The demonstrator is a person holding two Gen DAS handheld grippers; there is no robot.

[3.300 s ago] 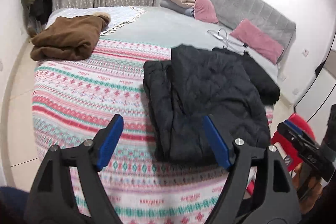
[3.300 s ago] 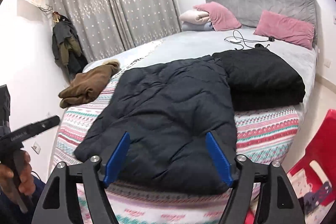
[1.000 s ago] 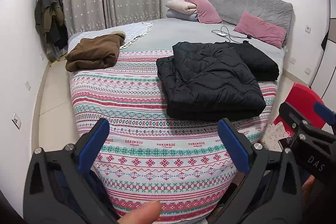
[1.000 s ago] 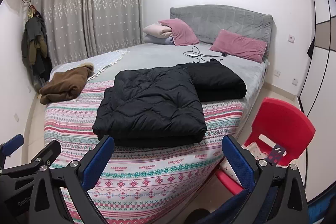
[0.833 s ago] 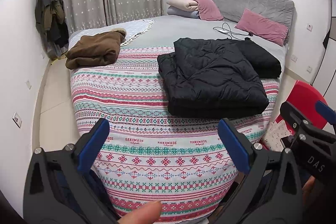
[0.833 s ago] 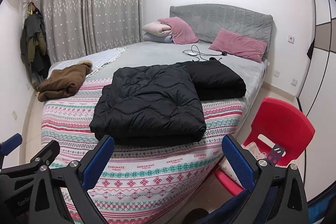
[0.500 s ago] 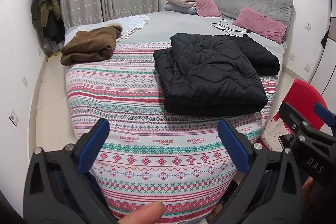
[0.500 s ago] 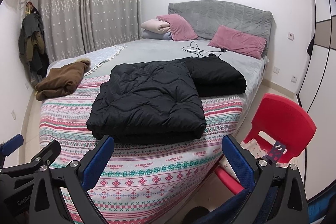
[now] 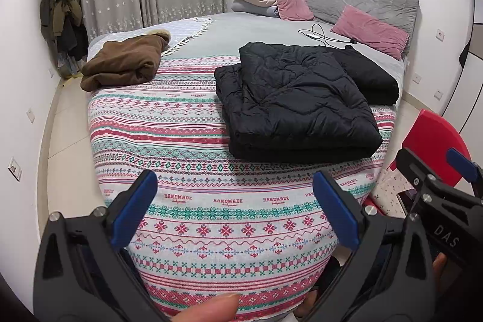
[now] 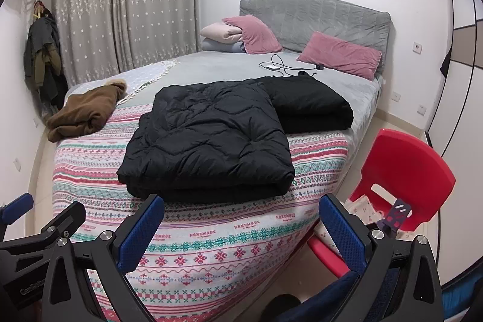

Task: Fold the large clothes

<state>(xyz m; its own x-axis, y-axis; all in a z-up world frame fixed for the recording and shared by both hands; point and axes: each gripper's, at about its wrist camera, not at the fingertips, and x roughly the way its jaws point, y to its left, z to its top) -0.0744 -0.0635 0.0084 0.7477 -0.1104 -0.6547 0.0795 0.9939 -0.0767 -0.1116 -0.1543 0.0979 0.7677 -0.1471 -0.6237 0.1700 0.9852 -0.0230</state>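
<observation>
Quilted jacket (image 9: pixel 295 107): black, stitched in curved panels. Folded garment (image 10: pixel 311 107) behind it: plain black. Blanket (image 9: pixel 169 147): white ground with red, pink and teal banded motifs and red "HANDMADE" lettering. Coat (image 9: pixel 123 64): brown. Pillows (image 10: pixel 339 55): pink. Headboard (image 10: pixel 317 17): grey. Chair (image 10: pixel 404 168): red. Gripper pads (image 10: pixel 140 234): blue. Curtains (image 10: pixel 120 20): grey with white stars.

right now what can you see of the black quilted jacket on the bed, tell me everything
The black quilted jacket is puffy, with stitched curved panels and a slight sheen. It lies folded flat into a thick rectangular stack of layers near the foot of the bed, on the patterned blanket. Its far right corner overlaps a second folded black garment. Both grippers are open and clear of it.
</observation>
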